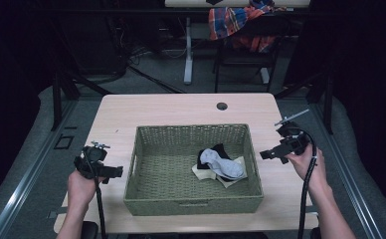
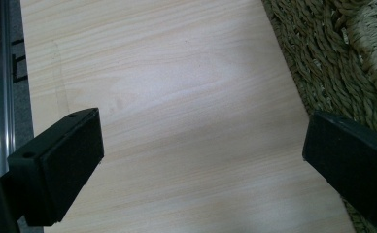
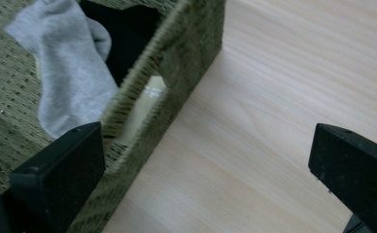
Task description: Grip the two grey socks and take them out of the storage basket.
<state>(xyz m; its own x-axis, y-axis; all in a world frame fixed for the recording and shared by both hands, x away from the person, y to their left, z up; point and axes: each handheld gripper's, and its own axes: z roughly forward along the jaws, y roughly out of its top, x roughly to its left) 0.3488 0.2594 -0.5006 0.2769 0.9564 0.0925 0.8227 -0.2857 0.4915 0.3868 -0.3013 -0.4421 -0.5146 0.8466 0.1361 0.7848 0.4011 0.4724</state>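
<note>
A woven green basket sits at the centre of a light wood counter, flanked by a person's two hand-held grippers. The left hand-held gripper is held just off the basket's left wall, above bare counter; in the left gripper view its black jaws stand wide apart with nothing between them, the basket's plaited wall beside the right-hand jaw. The right hand-held gripper is held just off the basket's right wall, pointing toward it; in the right gripper view its jaws are likewise spread wide and empty, one rising in front of the basket's rim and the other over the wood.

Inside the basket, toward its right side, lies a small heap of socks: a grey sock on top, a black sock under it toward the far wall, and a cream sock under it toward the near wall. The right gripper view shows the grey sock draped over the black one just inside the right wall, clear of both jaws. Neither hand-held gripper touches the basket or the socks. Beyond the counter, well behind the basket, a plaid cloth hangs over a chair.
</note>
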